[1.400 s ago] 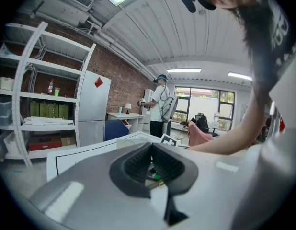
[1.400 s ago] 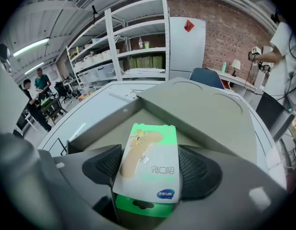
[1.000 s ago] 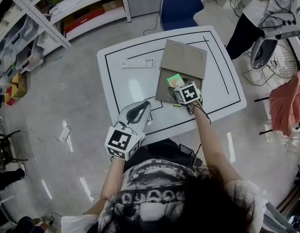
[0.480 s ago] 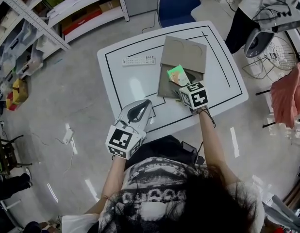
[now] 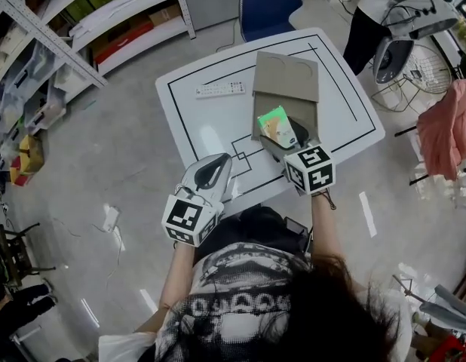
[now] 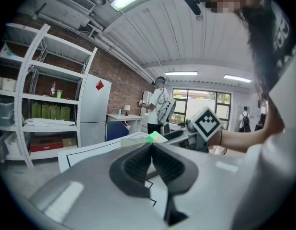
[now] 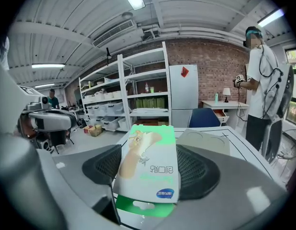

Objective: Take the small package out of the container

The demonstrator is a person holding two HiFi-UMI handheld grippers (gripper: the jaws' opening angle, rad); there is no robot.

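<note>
The right gripper (image 5: 287,143) has its fingers (image 7: 106,166) closed on the small package (image 7: 149,166), one finger at each long side. The long axis of the package runs along the fingers and points away from the person. Its green tab end is the nearer one, and its printed face looks up. From the head view, the package (image 5: 276,124) shows over the open brown container (image 5: 286,81) on the white table (image 5: 203,123). The left gripper (image 6: 151,145) waits at the near table edge, its fingers pressed together with nothing between them.
</note>
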